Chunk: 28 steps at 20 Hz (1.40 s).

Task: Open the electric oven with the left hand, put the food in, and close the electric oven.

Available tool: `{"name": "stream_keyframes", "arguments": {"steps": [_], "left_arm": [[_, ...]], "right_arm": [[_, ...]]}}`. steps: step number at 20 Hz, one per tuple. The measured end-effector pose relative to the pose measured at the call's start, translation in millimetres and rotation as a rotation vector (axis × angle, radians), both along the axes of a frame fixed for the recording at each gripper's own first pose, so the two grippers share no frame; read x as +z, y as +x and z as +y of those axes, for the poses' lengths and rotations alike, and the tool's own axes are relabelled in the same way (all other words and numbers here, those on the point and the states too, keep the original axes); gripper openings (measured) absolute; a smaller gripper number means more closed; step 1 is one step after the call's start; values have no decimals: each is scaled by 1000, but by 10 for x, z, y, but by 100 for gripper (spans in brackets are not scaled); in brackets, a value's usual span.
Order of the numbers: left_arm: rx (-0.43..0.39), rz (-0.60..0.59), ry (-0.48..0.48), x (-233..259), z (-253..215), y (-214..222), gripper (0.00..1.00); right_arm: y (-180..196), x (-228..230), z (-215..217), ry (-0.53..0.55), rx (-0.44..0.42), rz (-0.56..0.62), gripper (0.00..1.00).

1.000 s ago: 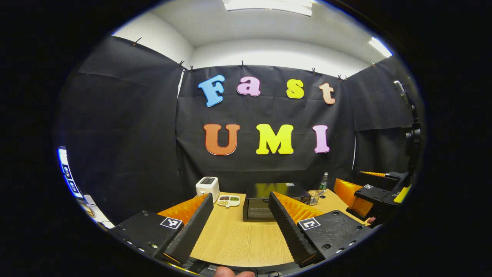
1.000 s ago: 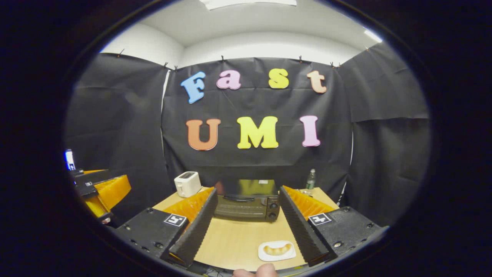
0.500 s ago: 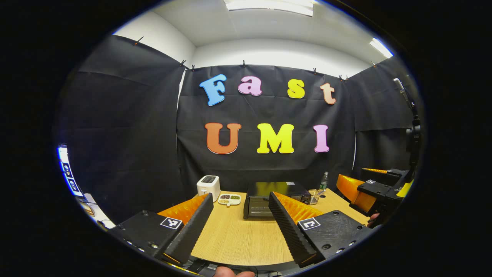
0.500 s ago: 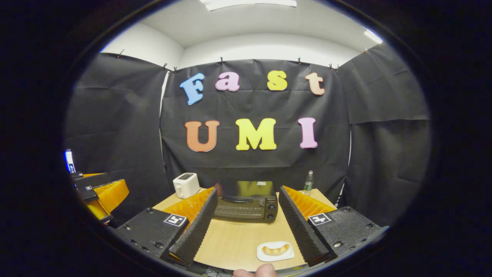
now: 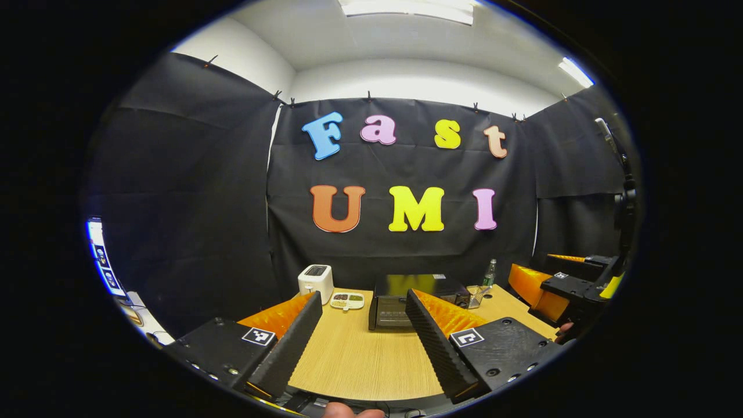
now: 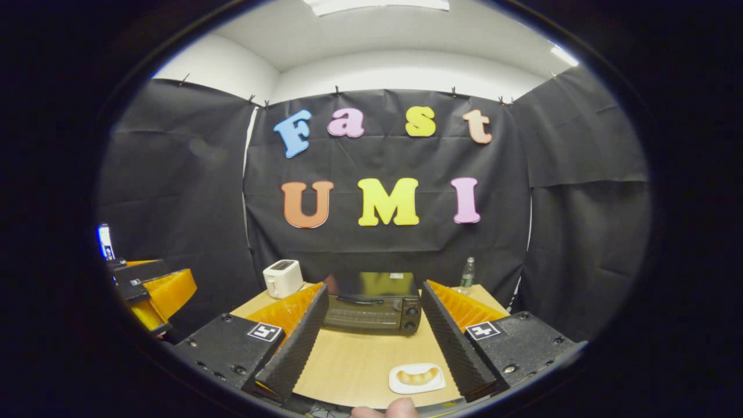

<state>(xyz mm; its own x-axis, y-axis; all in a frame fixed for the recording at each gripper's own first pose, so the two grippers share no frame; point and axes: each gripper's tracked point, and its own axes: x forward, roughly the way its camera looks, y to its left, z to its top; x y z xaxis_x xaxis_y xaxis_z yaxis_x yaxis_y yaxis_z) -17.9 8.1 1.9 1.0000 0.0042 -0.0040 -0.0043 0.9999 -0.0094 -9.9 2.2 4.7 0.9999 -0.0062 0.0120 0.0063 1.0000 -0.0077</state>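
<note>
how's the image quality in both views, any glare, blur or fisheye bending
Left gripper view: sharp, ceiling light blown out, wall seams bowed by the fisheye. Right gripper view: also sharp, glare on the oven top, table evenly lit.

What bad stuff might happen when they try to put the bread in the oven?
1. The oven door is shut, and the left gripper is open, well short of it; a weak grab at the handle may slip.
2. The bread lies on a small white plate near the table's front edge, by the open right gripper; a clumsy pinch might push it off.
</note>
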Motion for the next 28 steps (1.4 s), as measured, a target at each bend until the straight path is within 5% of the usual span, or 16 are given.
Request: {"name": "stream_keyframes", "arguments": {"steps": [1,2,3,5,6,7,8,16,28], "left_arm": [[2,-2,-2,1,8,5,82],[4,-3,-5,5,18,11,82],[6,-6,-9,11,30,12,94],[13,0,-15,-1,41,35,94],[17,2,-18,-4,46,45,82],[22,2,-22,0,54,57,82],[25,2,-26,11,65,71,94],[55,14,-36,-30,22,335,94],[-55,98,-74,-384,-989,1415,94]], "right_arm": [[5,3,10,4,0,-2,97],[15,8,18,6,2,-3,97],[31,7,14,8,2,-5,97],[85,8,32,12,6,0,97],[111,15,52,12,9,2,98],[136,27,50,11,12,1,98],[168,46,52,10,15,-2,98],[498,62,-76,5,33,4,97],[899,-101,-1581,43,-169,35,99]]}}
